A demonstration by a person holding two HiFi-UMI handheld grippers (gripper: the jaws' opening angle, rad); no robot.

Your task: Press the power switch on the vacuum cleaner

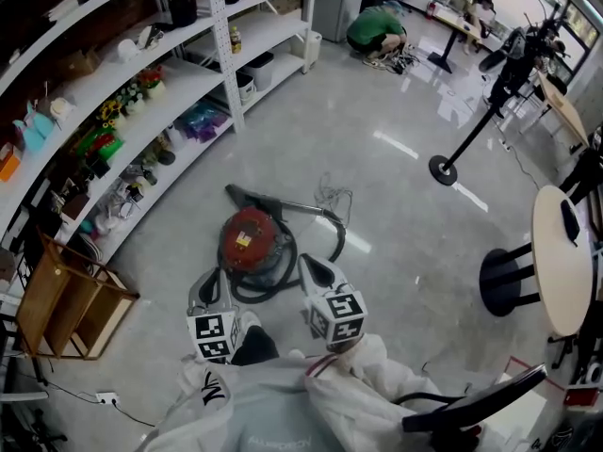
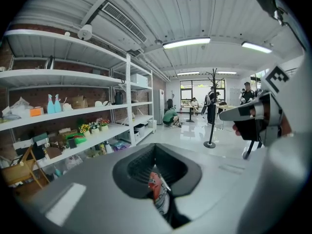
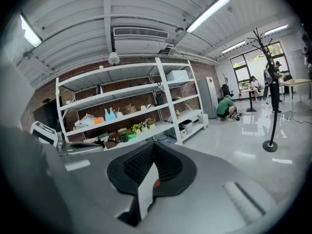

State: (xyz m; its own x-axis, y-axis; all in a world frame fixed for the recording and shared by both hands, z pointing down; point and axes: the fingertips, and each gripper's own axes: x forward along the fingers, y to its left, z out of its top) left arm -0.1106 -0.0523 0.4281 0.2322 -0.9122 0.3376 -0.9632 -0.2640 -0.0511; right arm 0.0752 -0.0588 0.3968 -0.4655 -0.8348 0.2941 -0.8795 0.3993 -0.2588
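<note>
The press is not yet made: the red vacuum cleaner (image 1: 250, 238) sits on the floor (image 1: 396, 215) just ahead of both tools. The left tongs (image 1: 211, 285) and right tongs (image 1: 316, 269) hang short of it on either side, each pair seemingly pressed together on nothing, with only a sliver of red showing through the slit. Its switch is too small to pick out. The black hose (image 1: 283, 276) coils round the body nearest the tongs, while the shelving (image 1: 141, 92) and wooden stand (image 1: 66, 299) are well apart.
</note>
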